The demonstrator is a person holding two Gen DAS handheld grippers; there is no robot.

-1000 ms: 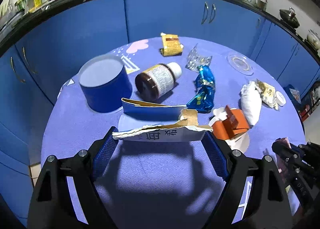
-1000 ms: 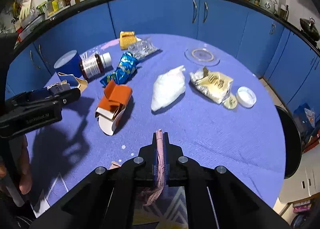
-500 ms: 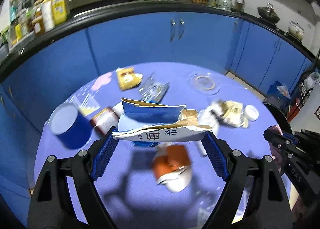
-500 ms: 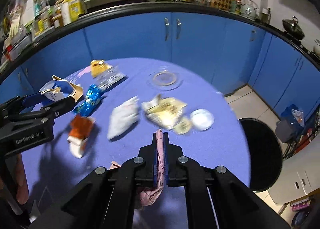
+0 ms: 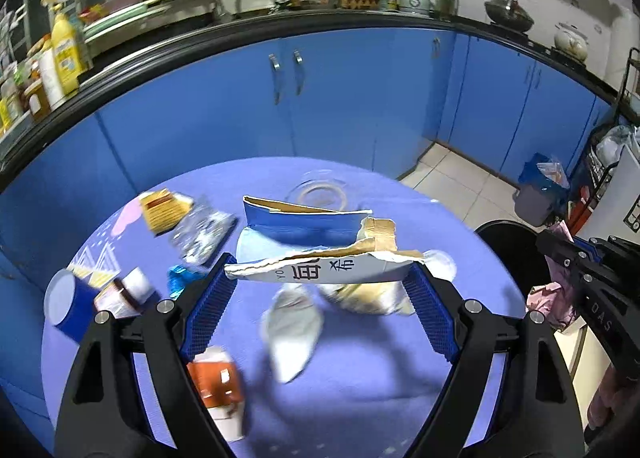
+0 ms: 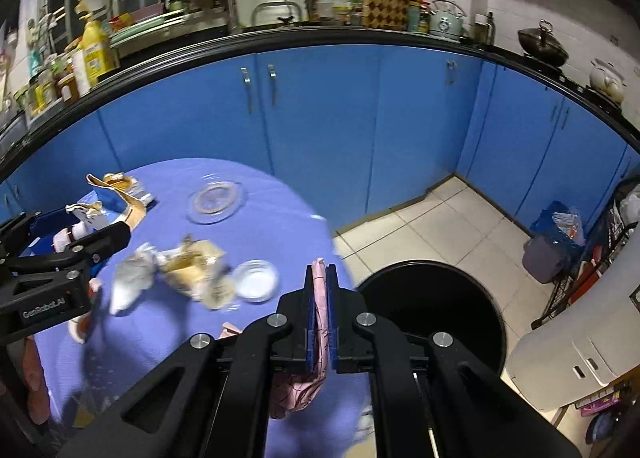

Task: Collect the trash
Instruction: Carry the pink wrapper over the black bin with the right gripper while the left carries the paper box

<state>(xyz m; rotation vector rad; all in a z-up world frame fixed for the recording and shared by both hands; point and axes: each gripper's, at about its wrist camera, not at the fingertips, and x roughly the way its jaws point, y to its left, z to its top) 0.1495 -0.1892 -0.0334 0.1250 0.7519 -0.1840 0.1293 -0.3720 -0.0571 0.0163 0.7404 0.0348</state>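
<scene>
Right gripper clamped on pink wrapper, left gripper pinching torn carton crosswise; black bin just ahead-right of right gripper, the nearer one.

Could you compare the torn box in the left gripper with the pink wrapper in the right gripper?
The torn box is stiff blue-and-white cardboard; the pink wrapper is thin and limp.
The box spans wide-set jaws of the left gripper; the wrapper is pinched between nearly touching jaws of the right gripper.
The box sits level across its fingers; the wrapper droops below.
Both are held off the table.
</scene>
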